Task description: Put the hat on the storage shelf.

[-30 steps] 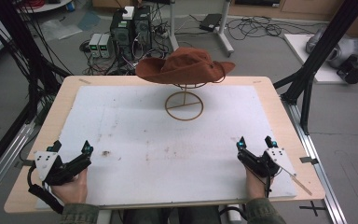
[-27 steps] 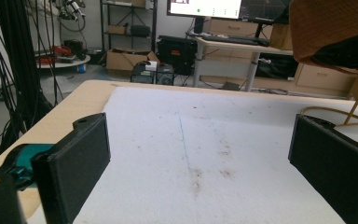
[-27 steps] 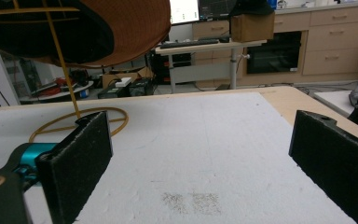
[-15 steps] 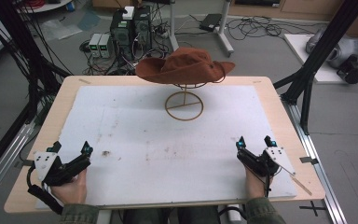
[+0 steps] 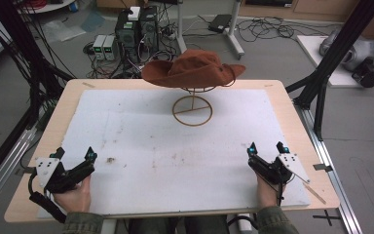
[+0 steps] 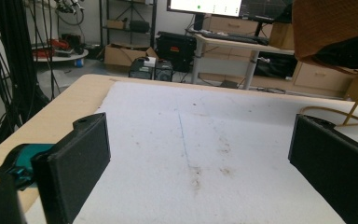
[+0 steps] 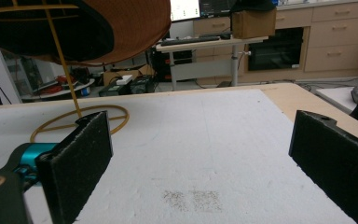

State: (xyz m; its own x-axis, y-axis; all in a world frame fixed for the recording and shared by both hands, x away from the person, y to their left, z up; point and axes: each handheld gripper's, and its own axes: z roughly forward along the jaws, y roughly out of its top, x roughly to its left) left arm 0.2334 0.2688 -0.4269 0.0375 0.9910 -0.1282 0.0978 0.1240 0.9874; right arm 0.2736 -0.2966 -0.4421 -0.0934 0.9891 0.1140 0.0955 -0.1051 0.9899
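From the high view, a brown hat (image 5: 191, 69) sits on a wire stand (image 5: 193, 108) at the far middle of the desk (image 5: 292, 117), which is covered by a white mat (image 5: 175, 146). The left gripper (image 5: 75, 156) rests at the near left corner and the right gripper (image 5: 266, 147) at the near right, both with jaws spread apart and holding nothing.

In the left gripper view, the wide-open jaws frame stained mat, with the hat (image 6: 326, 28) at upper right.

In the right gripper view, the parted jaws face the stand (image 7: 79, 119) beneath the hat (image 7: 121, 28) at upper left.
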